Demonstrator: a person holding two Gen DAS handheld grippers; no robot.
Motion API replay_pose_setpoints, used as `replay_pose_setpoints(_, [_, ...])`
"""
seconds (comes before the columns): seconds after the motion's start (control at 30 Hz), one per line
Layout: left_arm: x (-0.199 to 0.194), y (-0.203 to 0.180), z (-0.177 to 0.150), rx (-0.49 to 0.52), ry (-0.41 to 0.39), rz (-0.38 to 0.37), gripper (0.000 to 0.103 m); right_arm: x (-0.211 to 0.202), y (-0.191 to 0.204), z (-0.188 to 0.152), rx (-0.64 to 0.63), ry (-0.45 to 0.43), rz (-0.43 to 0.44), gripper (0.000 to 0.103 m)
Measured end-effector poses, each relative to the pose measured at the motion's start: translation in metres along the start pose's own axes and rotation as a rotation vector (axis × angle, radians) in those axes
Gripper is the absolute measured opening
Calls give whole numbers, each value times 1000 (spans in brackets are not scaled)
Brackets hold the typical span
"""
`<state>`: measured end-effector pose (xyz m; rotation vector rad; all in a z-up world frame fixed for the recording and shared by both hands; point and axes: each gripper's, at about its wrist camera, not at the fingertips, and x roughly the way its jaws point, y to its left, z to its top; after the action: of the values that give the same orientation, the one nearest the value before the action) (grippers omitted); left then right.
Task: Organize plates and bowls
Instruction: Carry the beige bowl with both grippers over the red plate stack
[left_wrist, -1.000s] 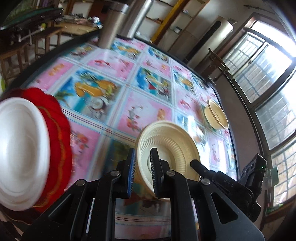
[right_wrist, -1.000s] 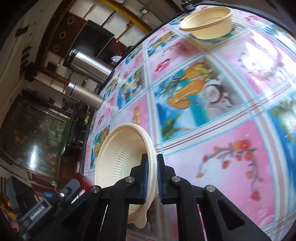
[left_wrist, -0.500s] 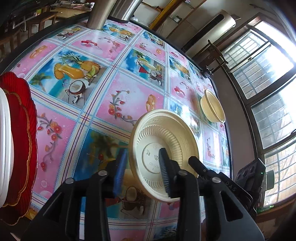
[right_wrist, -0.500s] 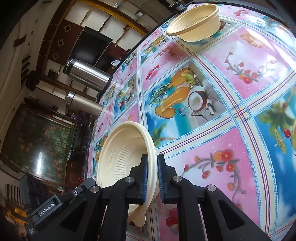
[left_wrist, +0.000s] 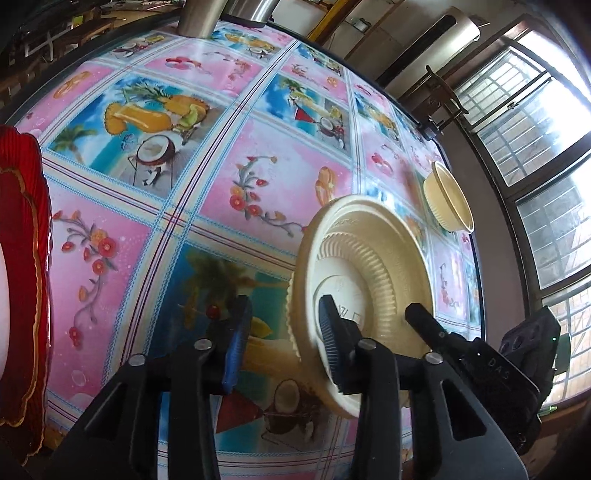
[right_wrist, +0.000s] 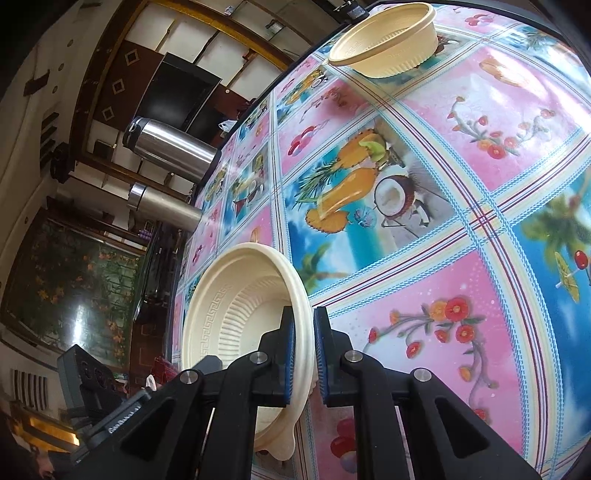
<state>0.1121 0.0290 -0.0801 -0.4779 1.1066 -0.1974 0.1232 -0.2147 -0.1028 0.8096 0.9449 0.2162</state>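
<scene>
Right wrist view: the right gripper (right_wrist: 303, 350) is clamped on the rim of a cream bowl (right_wrist: 240, 314), held on edge above the table with its mouth facing nine o'clock. A second cream bowl (right_wrist: 388, 40) sits upright on the tablecloth (right_wrist: 480, 184) far off at about one o'clock, well apart from the held one. That line, from the gripped bowl out toward the resting bowl, is likely what the next move turns on, since the right arm alone carries it and would have to level the bowl before nesting it.

In the left wrist view, the left gripper (left_wrist: 282, 334) stands spread and empty, beside the underside of the held bowl (left_wrist: 369, 277). A red plate (left_wrist: 26, 258) lies at nine o'clock.

The cloth is glossy, printed with fruit and flowers. Steel flasks (right_wrist: 170, 146) stand at the far edge; barred windows (left_wrist: 535, 147) light the room.
</scene>
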Motion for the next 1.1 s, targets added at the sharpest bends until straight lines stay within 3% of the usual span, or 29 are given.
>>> replay_pose_setpoints(0.07, [0,0,-1,4,-7,-1,29,1,0,-1,2,-1,6,13])
replay_pose_setpoints(0.23, [-8,-7,-4,49,-41,9,11,2,3,-3,3,-3,4,13])
replay_pose_setpoints(0.67, [-26,-11,-8,99,-76,20,11,-2,11,-7,4,-15,2,12])
replay_pose_setpoints(0.93, [-77,2,-8,98,-194,25,11,-10,49,-17,-52,-11,54,11])
replay_pose_setpoints(1.1, [-127,28,-8,81,-304,54,11,-7,96,-32,-132,9,103,11])
